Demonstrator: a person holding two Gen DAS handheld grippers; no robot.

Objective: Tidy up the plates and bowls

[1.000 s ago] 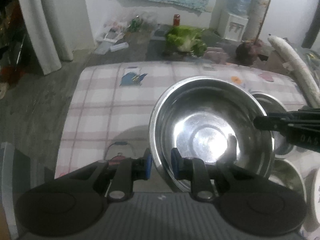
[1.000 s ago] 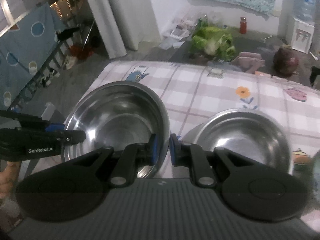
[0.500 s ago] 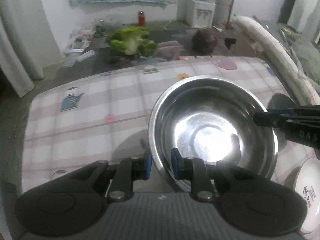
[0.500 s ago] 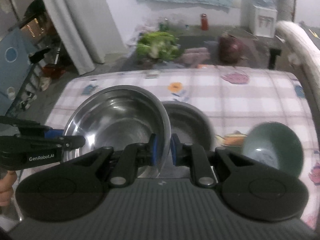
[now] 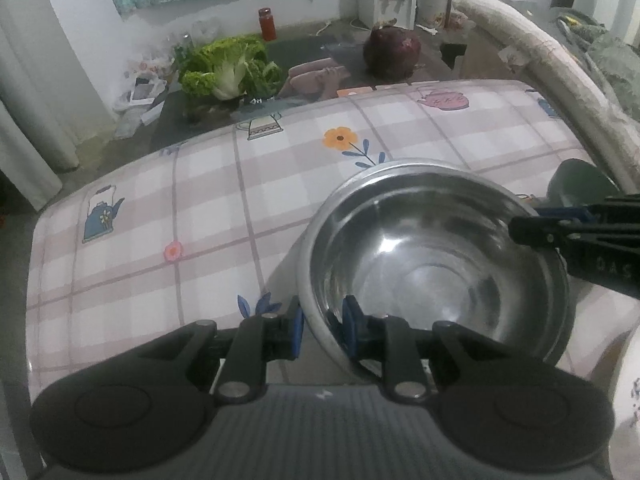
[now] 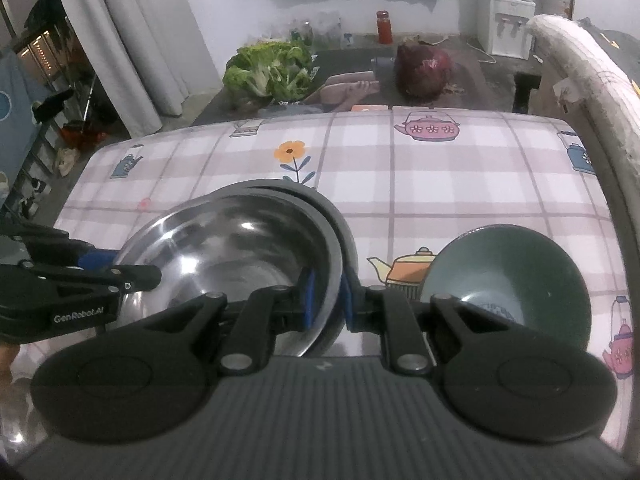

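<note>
Both grippers grip one steel bowl [image 5: 436, 264] by opposite edges of its rim — the left gripper [image 5: 320, 326] pinches the near-left rim between its blue pads, jaws narrowed onto the thin metal, and the right gripper [image 6: 325, 302] does the same on the right edge, its jaws likewise closed down on the rim. In the right wrist view the carried bowl now sits over a second steel bowl [image 6: 320, 204], whose darker rim curves out just behind and to the right of it; whether the two are touching cannot be told. A second ago that second bowl lay well apart to the right, and half a second ago it was just beside the carried one, so the held bowl has travelled rightward across the checked tablecloth [image 6: 440, 184] and arrived above it. The green bowl [image 6: 508, 276], only a sliver at the edge before and then small on the right, now stands large on the near right, just beside the stack. In the left wrist view the flower print [image 5: 340, 138] has slid into sight beyond the bowl, and the lettuce [image 5: 230, 66] and the red cabbage [image 5: 392, 52] on the floor past the table's far edge have shifted toward the middle.
</note>
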